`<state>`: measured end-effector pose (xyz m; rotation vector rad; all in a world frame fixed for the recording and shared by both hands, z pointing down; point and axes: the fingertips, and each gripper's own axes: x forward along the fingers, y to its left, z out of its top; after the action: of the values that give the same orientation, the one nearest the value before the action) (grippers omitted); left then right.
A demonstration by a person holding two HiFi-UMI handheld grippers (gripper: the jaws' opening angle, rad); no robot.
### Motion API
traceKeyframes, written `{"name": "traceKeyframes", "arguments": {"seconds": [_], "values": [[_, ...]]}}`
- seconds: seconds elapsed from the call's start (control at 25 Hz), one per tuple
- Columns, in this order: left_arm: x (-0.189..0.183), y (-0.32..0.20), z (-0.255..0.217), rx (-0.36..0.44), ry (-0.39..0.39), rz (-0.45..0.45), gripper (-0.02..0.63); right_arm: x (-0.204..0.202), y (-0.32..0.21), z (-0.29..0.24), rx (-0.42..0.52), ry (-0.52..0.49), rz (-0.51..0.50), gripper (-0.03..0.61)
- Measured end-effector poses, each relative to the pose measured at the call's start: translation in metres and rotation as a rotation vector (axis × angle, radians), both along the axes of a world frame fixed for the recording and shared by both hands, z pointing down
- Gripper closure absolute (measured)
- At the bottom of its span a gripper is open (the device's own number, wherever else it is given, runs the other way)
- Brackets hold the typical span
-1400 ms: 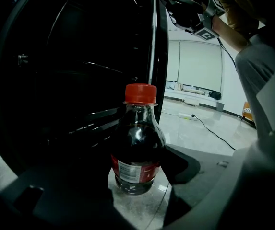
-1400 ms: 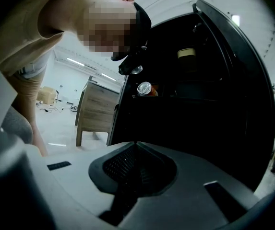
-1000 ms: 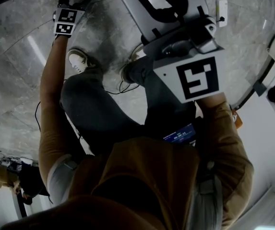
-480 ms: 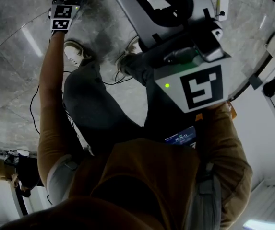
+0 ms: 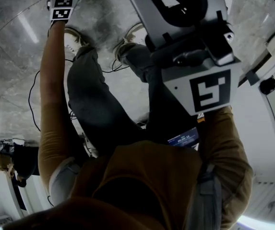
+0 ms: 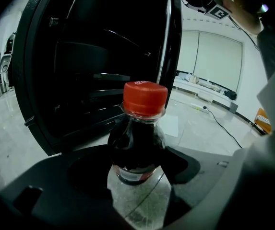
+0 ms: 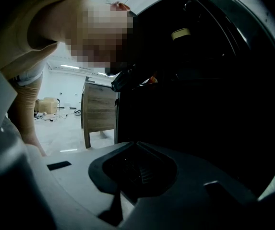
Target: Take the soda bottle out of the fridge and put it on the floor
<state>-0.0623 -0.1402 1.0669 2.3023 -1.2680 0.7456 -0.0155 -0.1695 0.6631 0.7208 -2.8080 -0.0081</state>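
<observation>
The soda bottle (image 6: 139, 143) has a red cap (image 6: 145, 98), dark cola and a red-edged label. It stands between the dark jaws of my left gripper (image 6: 138, 169), which is shut on its body just below the shoulder. Pale marble floor (image 6: 142, 205) shows under it; whether it touches the floor I cannot tell. Behind it is the dark open fridge (image 6: 84, 75). In the head view only the left gripper's marker cube (image 5: 60, 6) shows, at arm's length over the floor. My right gripper (image 7: 133, 150) is shut on nothing, in front of the black fridge interior (image 7: 199, 90).
A cable (image 6: 223, 126) trails across the floor on the right. A wooden cabinet (image 7: 99, 109) stands left of the fridge, with a cardboard box (image 7: 46, 104) farther back. The person's shoes (image 5: 75, 35) and legs are just behind the left gripper.
In the head view the left gripper's marker cube has slid toward the top edge, lower toward the floor. The right gripper's marker has shifted slightly right and down in the picture.
</observation>
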Motion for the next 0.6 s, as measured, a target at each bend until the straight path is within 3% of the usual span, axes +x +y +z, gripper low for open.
{"name": "traceKeyframes", "arguments": {"seconds": [0.2,0.4,0.6], "values": [[0.005,0.006,0.009,-0.024,-0.001,0.026,0.310,0.006,0.002,0.005,0.001,0.008,0.017,0.575],[0.005,0.001,0.001,-0.013,0.051,-0.030,0.281,0.007,0.003,0.007,-0.006,0.018,0.017,0.575],[0.003,-0.005,-0.006,-0.025,0.056,-0.037,0.256,0.006,0.002,0.009,-0.028,0.010,0.026,0.575]]}}
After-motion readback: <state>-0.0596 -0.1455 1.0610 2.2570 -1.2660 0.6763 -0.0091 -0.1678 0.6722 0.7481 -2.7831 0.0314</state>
